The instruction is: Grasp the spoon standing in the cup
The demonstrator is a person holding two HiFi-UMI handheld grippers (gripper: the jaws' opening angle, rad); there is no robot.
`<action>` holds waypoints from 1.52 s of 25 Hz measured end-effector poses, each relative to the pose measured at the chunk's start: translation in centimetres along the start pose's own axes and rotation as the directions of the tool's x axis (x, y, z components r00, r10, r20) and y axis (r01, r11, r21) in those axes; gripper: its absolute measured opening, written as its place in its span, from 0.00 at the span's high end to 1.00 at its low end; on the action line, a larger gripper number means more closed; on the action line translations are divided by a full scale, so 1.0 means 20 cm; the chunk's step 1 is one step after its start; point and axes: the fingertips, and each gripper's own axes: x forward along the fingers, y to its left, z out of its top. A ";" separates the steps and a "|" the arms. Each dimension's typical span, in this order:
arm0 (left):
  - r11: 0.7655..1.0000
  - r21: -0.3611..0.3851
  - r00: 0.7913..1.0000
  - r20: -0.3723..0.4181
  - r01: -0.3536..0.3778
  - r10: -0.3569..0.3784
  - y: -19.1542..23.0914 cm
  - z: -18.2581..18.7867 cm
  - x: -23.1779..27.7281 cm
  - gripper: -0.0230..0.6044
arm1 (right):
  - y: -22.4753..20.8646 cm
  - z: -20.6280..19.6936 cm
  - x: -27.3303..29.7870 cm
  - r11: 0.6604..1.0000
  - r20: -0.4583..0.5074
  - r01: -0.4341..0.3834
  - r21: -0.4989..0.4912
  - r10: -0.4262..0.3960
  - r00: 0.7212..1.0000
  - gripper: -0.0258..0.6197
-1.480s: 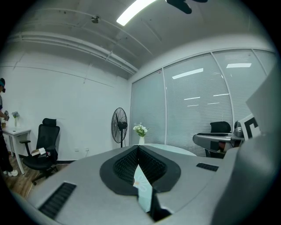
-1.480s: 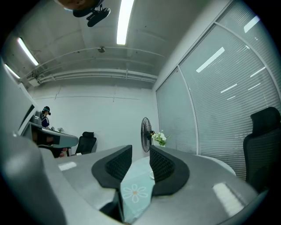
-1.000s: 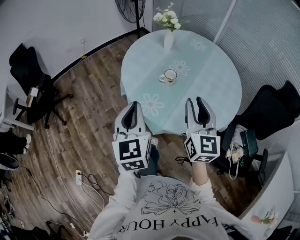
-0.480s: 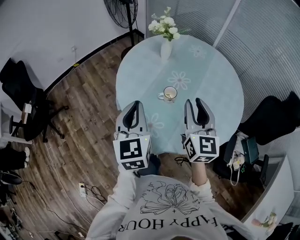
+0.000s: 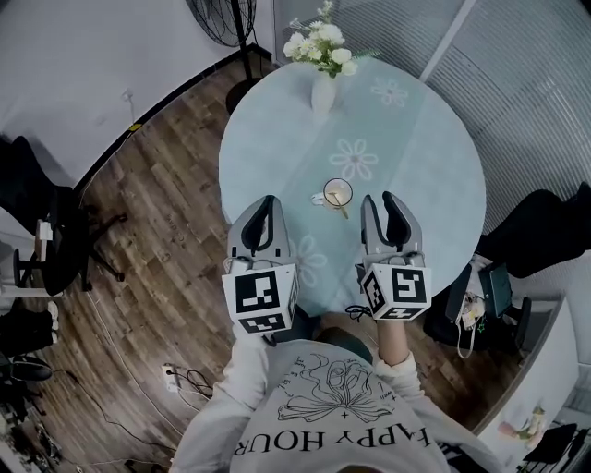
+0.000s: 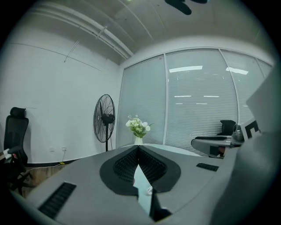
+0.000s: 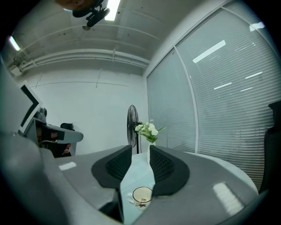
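Note:
A white cup stands near the middle of the round, pale-blue-clothed table, with a spoon leaning in it, handle toward me. My right gripper hovers over the table's near part, just right of the cup, open and empty. In the right gripper view the cup and spoon show low in the gap between the right gripper's jaws, still ahead of them. My left gripper hangs left of the cup, shut with nothing in it; its tips meet in the left gripper view.
A white vase of flowers stands at the table's far edge. A floor fan is beyond it by the wall. Black office chairs sit at the right and left. Cables lie on the wooden floor.
Both grippers have moved forward over the table. The cup now lies much closer, between and just ahead of them. The jaws look unchanged.

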 end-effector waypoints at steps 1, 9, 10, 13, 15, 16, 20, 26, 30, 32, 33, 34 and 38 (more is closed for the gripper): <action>1.000 -0.003 1.000 -0.010 0.004 -0.004 0.00 -0.02 0.02 0.95 | 0.00 -0.02 0.01 1.000 -0.010 -0.001 0.002 0.001 1.000 0.75; 1.000 -0.025 0.996 -0.088 0.019 -0.021 0.02 -0.17 0.12 0.95 | -0.01 -0.21 0.11 1.000 -0.114 -0.005 0.013 0.006 0.993 0.75; 0.999 -0.028 0.995 -0.098 0.017 -0.019 0.03 -0.19 0.12 0.95 | -0.01 -0.23 0.12 1.000 -0.123 -0.007 0.015 0.009 0.992 0.75; 0.999 -0.035 0.992 -0.126 0.011 -0.015 0.04 -0.24 0.14 0.95 | 0.00 -0.28 0.14 1.000 -0.144 -0.018 0.022 0.021 0.989 0.75; 0.999 -0.037 0.990 -0.139 0.011 -0.016 0.04 -0.26 0.15 0.95 | 0.00 -0.32 0.15 0.999 -0.159 -0.029 0.027 0.033 0.987 0.75; 0.999 -0.036 0.989 -0.144 0.013 -0.018 0.04 -0.27 0.16 0.95 | 0.00 -0.34 0.16 0.999 -0.168 -0.036 0.030 0.041 0.985 0.75; 0.999 -0.046 0.984 -0.179 -0.001 -0.007 0.03 -0.35 0.19 0.95 | 0.01 -0.45 0.19 0.997 -0.220 -0.068 0.042 0.076 0.973 0.75; 0.998 -0.062 0.973 -0.232 -0.016 0.001 0.01 -0.48 0.22 0.95 | 0.04 -0.62 0.20 0.993 -0.290 -0.106 0.058 0.119 0.950 0.72; 0.997 -0.071 0.966 -0.260 -0.023 0.003 -0.02 -0.55 0.23 0.95 | 0.03 -0.73 0.19 0.992 -0.334 -0.111 0.066 0.127 0.934 0.72; 0.997 -0.076 0.962 -0.275 -0.024 0.002 -0.02 -0.59 0.22 0.95 | 0.02 -0.79 0.19 0.991 -0.352 -0.108 0.074 0.127 0.927 0.72; 0.997 -0.078 0.959 -0.282 -0.024 0.001 -0.02 -0.61 0.22 0.95 | 0.02 -0.81 0.19 0.991 -0.360 -0.105 0.079 0.127 0.924 0.72; 0.996 -0.080 0.957 -0.290 -0.025 0.001 -0.02 -0.63 0.22 0.95 | 0.02 -0.83 0.19 0.991 -0.366 -0.102 0.085 0.126 0.922 0.72; 0.996 -0.086 0.951 -0.309 -0.028 0.000 -0.03 -0.68 0.21 0.95 | 0.02 -0.89 0.18 0.990 -0.383 -0.090 0.104 0.124 0.915 0.72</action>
